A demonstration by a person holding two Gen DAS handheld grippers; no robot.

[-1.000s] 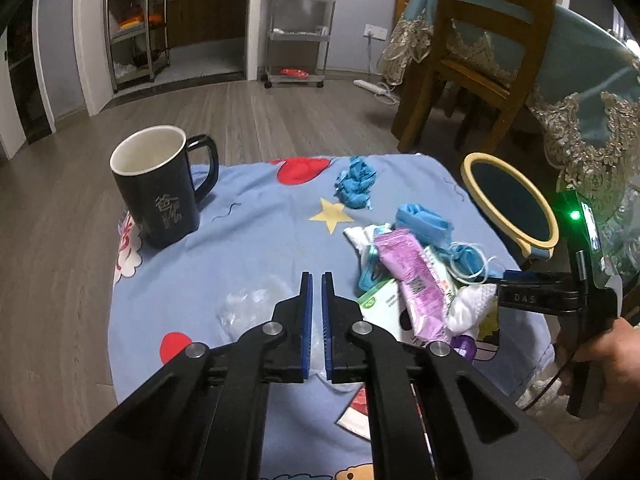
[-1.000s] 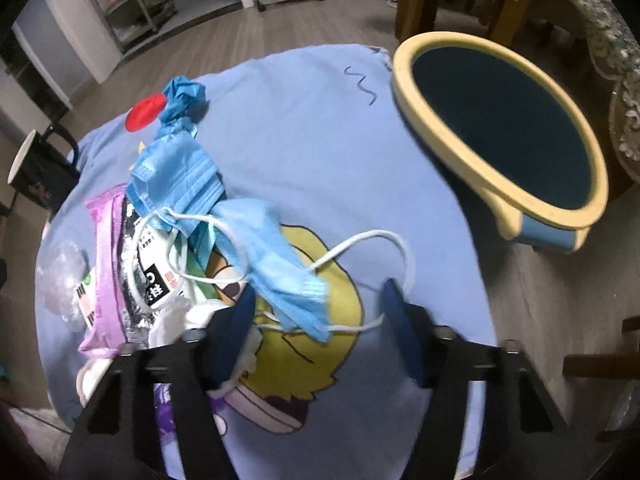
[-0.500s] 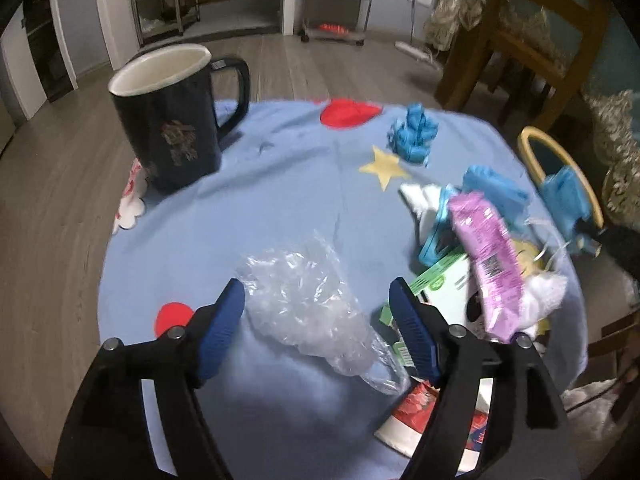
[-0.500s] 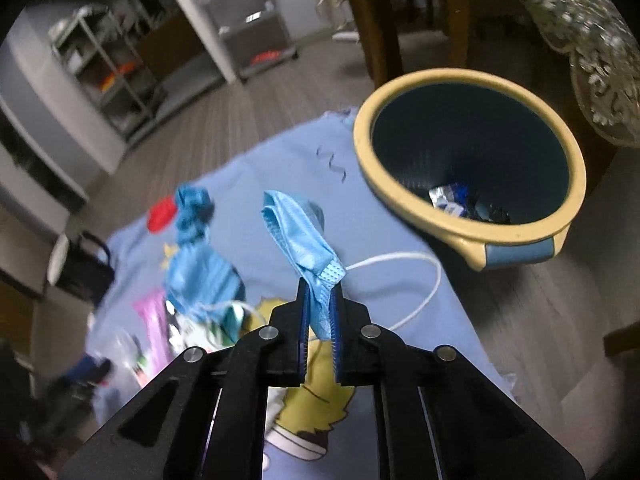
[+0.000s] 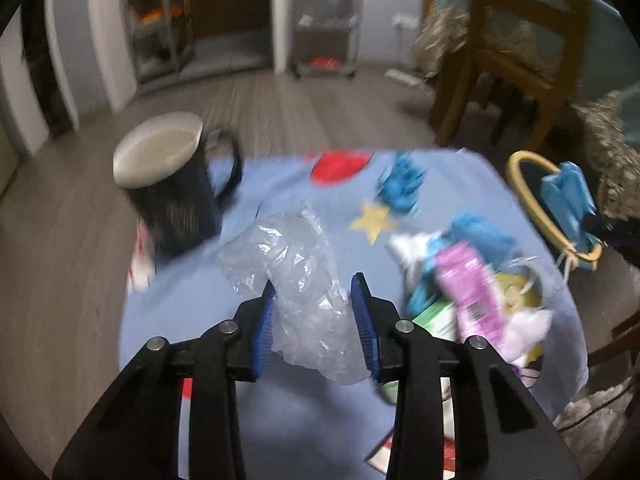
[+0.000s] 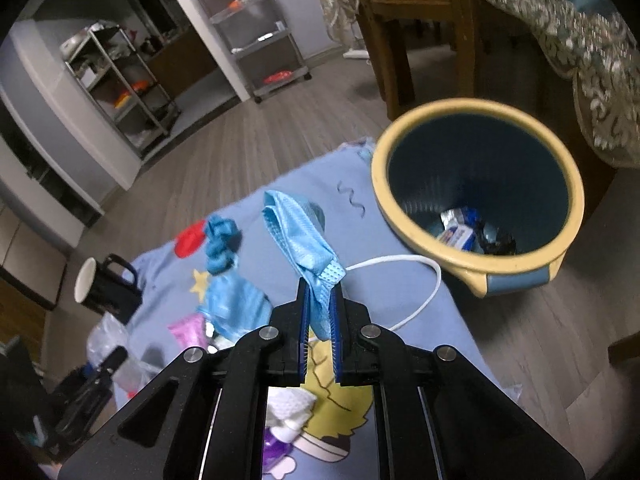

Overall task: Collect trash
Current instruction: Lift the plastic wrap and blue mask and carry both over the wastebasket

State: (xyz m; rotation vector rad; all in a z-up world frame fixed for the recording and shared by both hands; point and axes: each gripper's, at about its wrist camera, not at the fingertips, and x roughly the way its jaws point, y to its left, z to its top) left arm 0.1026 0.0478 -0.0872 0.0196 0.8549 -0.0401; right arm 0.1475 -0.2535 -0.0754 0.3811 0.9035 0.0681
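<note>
- right gripper (image 6: 320, 312) clenched on a light blue face mask (image 6: 298, 236); mask sticks up out of the blue pads, white ear loop (image 6: 416, 280) trails down toward the cloth
- left gripper (image 5: 314, 320) spread, jaws on either side of a crumpled clear plastic bag (image 5: 296, 276); can't tell if the pads touch it, view is motion-blurred
- plastic bag lies on the light blue cartoon tablecloth (image 5: 280, 420), near the cloth's middle-left in the left wrist view
- just below the right gripper: white crumpled tissue (image 6: 290, 404) on the yellow cartoon print
- trash pile to the right of the left gripper: pink wrapper (image 5: 472, 292), green-and-white packet (image 5: 434, 314) partly under it, white tissue beside it, another blue mask (image 5: 480, 236) behind
- same pile in right wrist view, left of the gripper: blue mask (image 6: 236, 304), pink wrapper edge touching it
- crumpled blue wad (image 5: 400, 182) sits further back near the yellow star print, apart from the pile
- dark mug (image 5: 168, 184) with white inside stands upright at the cloth's far left, handle to the right
- trash bin (image 6: 480, 276), yellow rim and blue inside, stands on the floor just beside the table edge, right of and beyond the held mask; a few wrappers (image 6: 460, 228) at its bottom
- held mask hangs over the tablecloth, short of the bin rim in right wrist view
- wooden chair (image 5: 516, 52) and lace-trimmed table cover behind the bin
- metal shelf racks (image 6: 120, 80) on the far wall, wood-plank floor
</note>
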